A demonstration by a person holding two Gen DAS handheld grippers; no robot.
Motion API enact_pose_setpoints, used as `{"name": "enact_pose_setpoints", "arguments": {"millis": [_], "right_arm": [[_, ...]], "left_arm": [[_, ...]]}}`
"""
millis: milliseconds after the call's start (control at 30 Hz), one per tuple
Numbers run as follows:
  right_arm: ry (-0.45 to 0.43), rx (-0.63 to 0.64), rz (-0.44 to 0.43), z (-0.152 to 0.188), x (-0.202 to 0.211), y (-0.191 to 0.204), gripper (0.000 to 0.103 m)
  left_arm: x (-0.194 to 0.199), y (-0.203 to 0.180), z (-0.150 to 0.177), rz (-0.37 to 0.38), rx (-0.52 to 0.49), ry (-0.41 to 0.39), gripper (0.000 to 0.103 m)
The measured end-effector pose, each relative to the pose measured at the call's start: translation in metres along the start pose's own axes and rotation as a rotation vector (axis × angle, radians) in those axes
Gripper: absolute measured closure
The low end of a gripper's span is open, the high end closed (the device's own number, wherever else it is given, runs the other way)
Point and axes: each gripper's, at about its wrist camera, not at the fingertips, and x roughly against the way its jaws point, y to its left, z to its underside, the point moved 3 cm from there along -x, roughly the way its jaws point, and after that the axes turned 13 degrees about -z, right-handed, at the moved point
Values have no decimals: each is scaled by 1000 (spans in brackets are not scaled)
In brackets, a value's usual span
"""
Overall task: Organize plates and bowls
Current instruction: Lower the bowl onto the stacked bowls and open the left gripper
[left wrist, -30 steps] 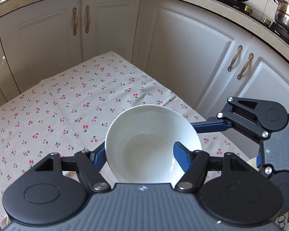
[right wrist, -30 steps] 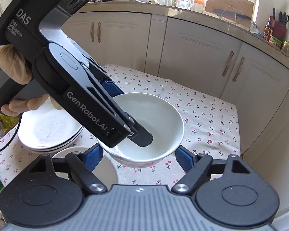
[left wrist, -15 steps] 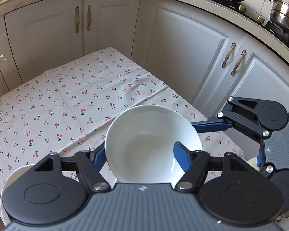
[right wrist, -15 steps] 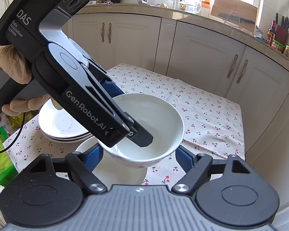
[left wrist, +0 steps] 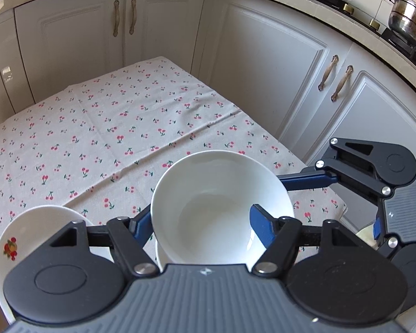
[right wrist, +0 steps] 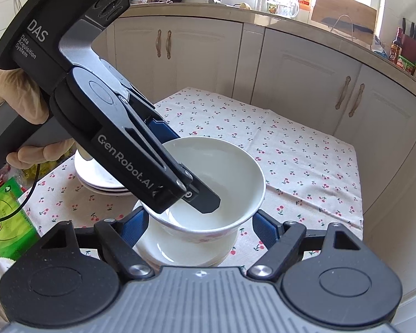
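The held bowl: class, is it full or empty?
Empty. The bowl in the left gripper shows bare white inside in both views, tilted slightly above a second bowl.

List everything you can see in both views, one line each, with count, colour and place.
Held bowl: one, white, clamped at its rim above the lower bowl.
Lower bowl: one, white, on the cloth under the held bowl.
Plates: a stack, white, on the cloth behind them; count unclear.
Tablecloth: one, cream with red cherries, covering the table.
Cabinets: white, around the table.
Pot: one, steel, on the stove.
Green packet: one, at the table's left edge.
Left gripper: black and blue, shut on the held bowl's rim.
Right gripper: open, either side of the bowls.
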Motion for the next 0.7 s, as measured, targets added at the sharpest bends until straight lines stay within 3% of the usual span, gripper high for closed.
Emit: {"name": "enact_pose_setpoints", "arguments": {"millis": [700], "right_arm": [[30, -46, -36, 21, -14, 3, 18]], "left_arm": [[-11, -5, 18, -14, -34, 4, 31]]}}
